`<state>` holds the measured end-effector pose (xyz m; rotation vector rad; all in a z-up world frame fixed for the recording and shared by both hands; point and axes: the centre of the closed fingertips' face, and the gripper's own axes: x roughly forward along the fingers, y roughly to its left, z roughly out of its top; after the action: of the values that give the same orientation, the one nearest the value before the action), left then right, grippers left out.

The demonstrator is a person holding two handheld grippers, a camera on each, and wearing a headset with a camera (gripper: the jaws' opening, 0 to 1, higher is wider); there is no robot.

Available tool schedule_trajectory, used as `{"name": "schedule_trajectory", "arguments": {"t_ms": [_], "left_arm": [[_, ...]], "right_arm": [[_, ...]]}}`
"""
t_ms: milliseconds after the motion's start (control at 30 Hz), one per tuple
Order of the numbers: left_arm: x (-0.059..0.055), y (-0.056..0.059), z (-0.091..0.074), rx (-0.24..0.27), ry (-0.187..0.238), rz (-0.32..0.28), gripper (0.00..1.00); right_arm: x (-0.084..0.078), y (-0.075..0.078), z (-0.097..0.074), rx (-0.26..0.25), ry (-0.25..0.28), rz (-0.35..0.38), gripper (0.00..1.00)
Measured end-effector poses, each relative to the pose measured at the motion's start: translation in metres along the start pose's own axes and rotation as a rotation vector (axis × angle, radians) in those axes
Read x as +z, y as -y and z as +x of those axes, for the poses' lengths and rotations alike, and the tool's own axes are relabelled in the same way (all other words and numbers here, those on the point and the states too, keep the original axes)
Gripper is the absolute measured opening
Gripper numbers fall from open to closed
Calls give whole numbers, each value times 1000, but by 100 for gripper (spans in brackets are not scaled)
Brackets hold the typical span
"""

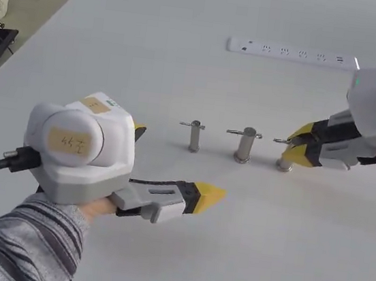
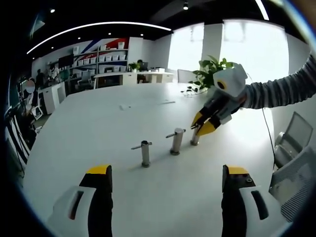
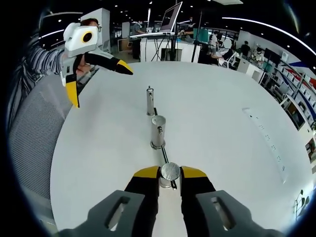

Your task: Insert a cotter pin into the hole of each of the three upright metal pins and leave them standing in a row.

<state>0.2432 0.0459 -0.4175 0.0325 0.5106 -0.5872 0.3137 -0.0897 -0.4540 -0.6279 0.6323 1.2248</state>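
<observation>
Leftmost, your left gripper (image 2: pixel 168 170) hangs with its fingers spread wide and empty, set back from the row. I judge this stance leaves the work clear for the other hand. Ahead of those fingers and well apart from them, the first pin (image 1: pixel 195 136) stands upright on the table (image 1: pixel 117 49), with the first cotter pin (image 1: pixel 191 124) crossing it just under the head. Beside it, the second pin (image 1: pixel 245 145) stands likewise, with the second cotter pin (image 1: pixel 242 133) through it. Rightmost, the third pin (image 3: pixel 170 172) sits between the fingers of your right gripper (image 1: pixel 288 144). These are drawn narrow and appear to touch its head on both sides, probably to steady it. The third cotter pin (image 1: pixel 280 141) juts out just beyond the fingertips; how deep it is seated cannot be told.
</observation>
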Motion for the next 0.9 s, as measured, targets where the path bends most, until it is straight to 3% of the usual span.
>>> {"name": "schedule_trajectory", "arguments": {"t_ms": [133,267,300,367,500,567,667,700,900], "left_arm": [[2,-3,1,1,3,-3,91],[8,-6,2,9,14,-13,94],[9,-8,3,10,16,-13,96],[10,-10,5,7,12,-23,97],[16,-11,6,11,22,-37,99],[19,-13,6,17,28,-45,99],[24,-11,5,6,41,-102,99],[25,-12,5,12,40,-107,99],[26,-10,2,23,34,-87,99]], "right_arm": [[4,2,-6,-39,27,66,17],[10,2,-16,-86,79,192,33],[10,2,-19,-108,91,262,36],[11,3,-22,-134,112,326,42],[12,-3,-31,-194,128,372,55],[17,-5,-35,-222,166,415,59],[15,-10,-42,-266,175,461,67],[16,-9,-45,-292,200,475,68],[19,-22,-55,-330,280,603,77]]}}
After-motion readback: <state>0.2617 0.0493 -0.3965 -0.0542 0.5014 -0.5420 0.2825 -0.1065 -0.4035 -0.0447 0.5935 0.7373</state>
